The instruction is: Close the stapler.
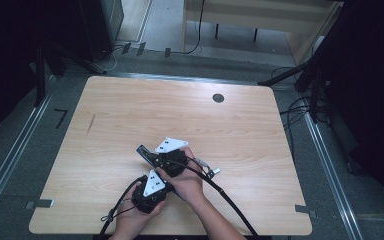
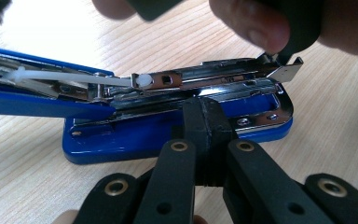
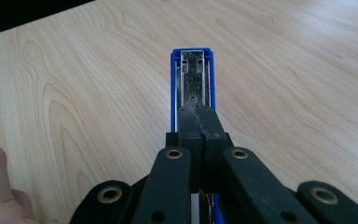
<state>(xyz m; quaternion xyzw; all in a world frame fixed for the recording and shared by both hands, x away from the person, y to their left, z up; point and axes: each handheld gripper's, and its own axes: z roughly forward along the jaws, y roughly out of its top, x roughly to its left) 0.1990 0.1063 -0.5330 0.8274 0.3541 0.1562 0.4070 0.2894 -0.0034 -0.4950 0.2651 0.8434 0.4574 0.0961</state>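
Observation:
A blue stapler lies opened on the wooden table. Its blue lid is swung back, baring the metal magazine and a white pusher rod. My left gripper is shut, its tips pressed against the stapler's side at the magazine rail. My right gripper is also shut and lies along the top of the stapler, its tips resting on the metal channel. In the high view both grippers crowd together over the stapler near the table's front middle.
A round dark grommet hole sits at the table's far right. Cables trail from the grippers toward the front edge. Fingers of the person's hand hang over the stapler's front end. Dark stands and floor cables surround the table.

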